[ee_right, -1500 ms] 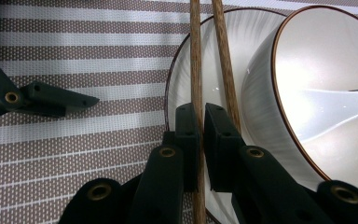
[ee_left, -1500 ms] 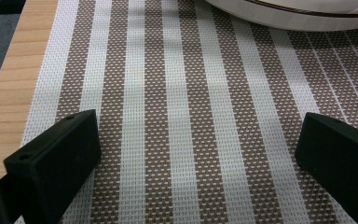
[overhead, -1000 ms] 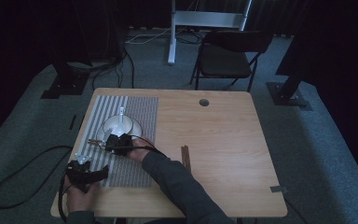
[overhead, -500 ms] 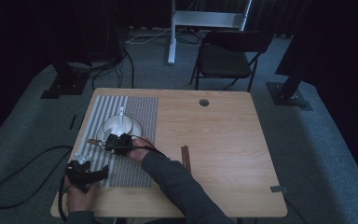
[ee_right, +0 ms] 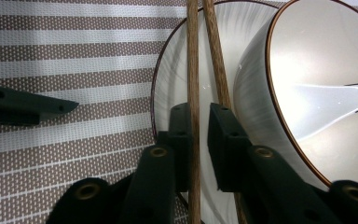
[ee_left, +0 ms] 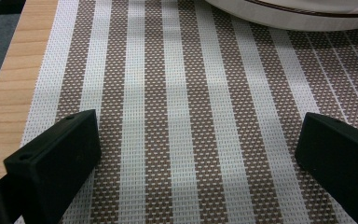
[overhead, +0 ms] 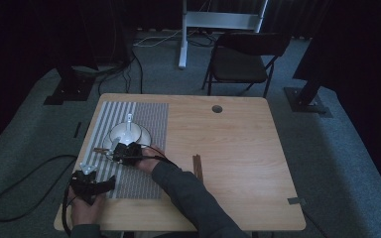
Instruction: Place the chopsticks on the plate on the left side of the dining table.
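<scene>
My right tongs [ee_right: 199, 140], just easing apart, release two brown wooden chopsticks [ee_right: 193, 60] onto the white brown-rimmed plate's [ee_right: 168, 98] edge, left tongs [ee_left: 191, 158] idle released nearby.

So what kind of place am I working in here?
Probably a recording studio or lab set up for a table-setting job, not a home. A wooden table stands on grey carpet among dark curtains and stand bases, with a folding chair behind. A striped placemat holds a bowl.

Dim room; grey carpet [overhead: 39, 139]; black chair [overhead: 240, 62]
</scene>
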Available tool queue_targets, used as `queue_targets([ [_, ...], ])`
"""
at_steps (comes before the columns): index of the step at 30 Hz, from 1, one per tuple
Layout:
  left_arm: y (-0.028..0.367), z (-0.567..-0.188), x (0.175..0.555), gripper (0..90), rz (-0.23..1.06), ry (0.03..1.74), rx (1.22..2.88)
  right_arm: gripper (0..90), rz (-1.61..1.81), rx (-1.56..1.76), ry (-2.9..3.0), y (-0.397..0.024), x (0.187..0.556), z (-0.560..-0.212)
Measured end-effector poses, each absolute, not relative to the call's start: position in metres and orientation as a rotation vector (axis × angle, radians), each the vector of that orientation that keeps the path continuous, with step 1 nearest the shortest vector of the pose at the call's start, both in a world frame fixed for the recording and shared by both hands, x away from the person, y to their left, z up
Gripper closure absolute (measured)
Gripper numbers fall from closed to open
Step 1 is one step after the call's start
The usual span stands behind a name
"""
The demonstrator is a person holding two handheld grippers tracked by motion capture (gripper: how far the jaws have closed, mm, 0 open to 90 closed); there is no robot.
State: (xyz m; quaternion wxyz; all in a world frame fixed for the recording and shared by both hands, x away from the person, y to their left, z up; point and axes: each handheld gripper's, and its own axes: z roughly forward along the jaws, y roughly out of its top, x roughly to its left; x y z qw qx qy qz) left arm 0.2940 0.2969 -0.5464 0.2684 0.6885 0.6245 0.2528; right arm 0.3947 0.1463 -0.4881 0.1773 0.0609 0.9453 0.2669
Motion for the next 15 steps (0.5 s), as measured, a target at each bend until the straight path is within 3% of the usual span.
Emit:
queue_targets([
  [5, 0.2968, -0.5466, 0.2941, 0.3, 0.685, 1.684, 1.853, 72.0, 0.78, 0.164, 2.673, 0.142, 0.3947, -0.4864],
  [15, 0.2967, -0.5467, 0.2942, 0.2, 0.686, 1.684, 1.851, 72.7, 0.756, 0.182, 2.64, 0.1383, 0.3958, -0.4854],
])
